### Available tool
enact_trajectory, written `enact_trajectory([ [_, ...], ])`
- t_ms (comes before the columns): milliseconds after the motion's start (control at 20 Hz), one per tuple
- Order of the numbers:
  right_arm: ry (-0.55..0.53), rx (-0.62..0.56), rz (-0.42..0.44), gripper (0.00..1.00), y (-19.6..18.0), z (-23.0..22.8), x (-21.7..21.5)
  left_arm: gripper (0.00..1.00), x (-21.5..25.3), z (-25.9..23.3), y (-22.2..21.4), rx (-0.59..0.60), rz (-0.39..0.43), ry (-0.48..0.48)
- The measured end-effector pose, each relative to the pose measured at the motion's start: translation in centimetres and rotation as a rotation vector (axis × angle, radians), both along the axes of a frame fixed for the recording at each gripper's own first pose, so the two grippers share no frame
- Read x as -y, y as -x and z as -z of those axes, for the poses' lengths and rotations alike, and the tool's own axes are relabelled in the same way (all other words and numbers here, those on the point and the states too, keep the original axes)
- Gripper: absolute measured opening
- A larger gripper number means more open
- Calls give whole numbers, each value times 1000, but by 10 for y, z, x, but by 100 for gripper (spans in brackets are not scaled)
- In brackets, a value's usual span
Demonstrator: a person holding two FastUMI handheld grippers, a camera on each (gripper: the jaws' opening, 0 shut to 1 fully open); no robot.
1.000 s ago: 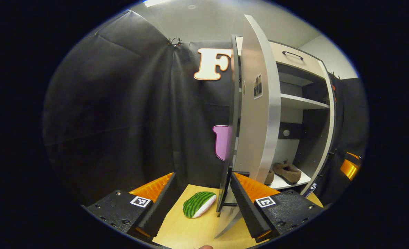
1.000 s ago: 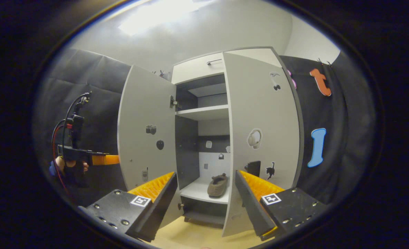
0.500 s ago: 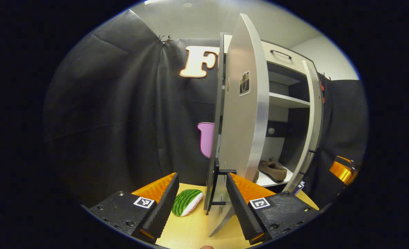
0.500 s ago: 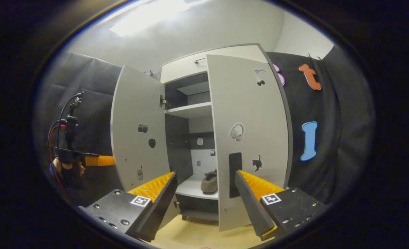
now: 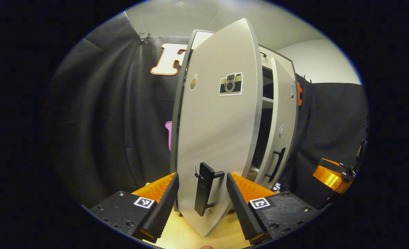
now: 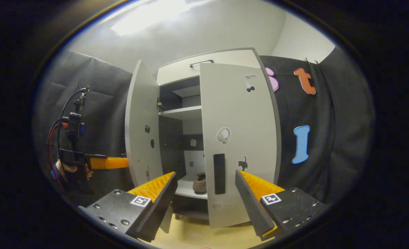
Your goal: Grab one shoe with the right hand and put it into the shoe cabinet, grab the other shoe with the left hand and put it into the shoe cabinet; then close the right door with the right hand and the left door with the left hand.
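The white shoe cabinet stands on the wooden floor. Its right door is almost shut, with a black handle near its lower left edge. My right gripper hangs open just in front of that handle. A brown shoe lies on the bottom shelf, seen through the gap. The left door is swung partway in; its black handle sits between the fingers of my open left gripper. In the right gripper view, the left gripper reaches the left door's outer side.
Black cloth walls close in both sides of the cabinet. A top drawer with a handle sits above the doors. A shelf crosses the cabinet's middle. The wooden floor runs in front. A hand holds the left gripper. The right gripper is visible at right.
The left door has swung inward, now hiding the shoes and the green cushion in the left gripper view. The right door has closed further. Both grippers have followed their doors.
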State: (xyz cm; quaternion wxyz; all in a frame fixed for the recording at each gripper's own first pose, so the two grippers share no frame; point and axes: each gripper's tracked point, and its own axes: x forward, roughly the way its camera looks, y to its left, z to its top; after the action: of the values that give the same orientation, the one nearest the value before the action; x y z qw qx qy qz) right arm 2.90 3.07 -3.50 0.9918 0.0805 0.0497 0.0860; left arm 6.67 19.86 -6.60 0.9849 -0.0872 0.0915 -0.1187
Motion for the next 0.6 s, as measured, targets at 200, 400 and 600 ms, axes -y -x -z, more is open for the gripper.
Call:
enact_trajectory([
  [200,-15,-7,37,100,6,2,22,85,17,1,-6,-2,28,30],
  [400,-14,-2,57,100,6,1,33,85,42,7,-15,-4,72,33],
  [600,-3,4,82,100,10,2,44,91,54,18,-30,10,51,-16],
])
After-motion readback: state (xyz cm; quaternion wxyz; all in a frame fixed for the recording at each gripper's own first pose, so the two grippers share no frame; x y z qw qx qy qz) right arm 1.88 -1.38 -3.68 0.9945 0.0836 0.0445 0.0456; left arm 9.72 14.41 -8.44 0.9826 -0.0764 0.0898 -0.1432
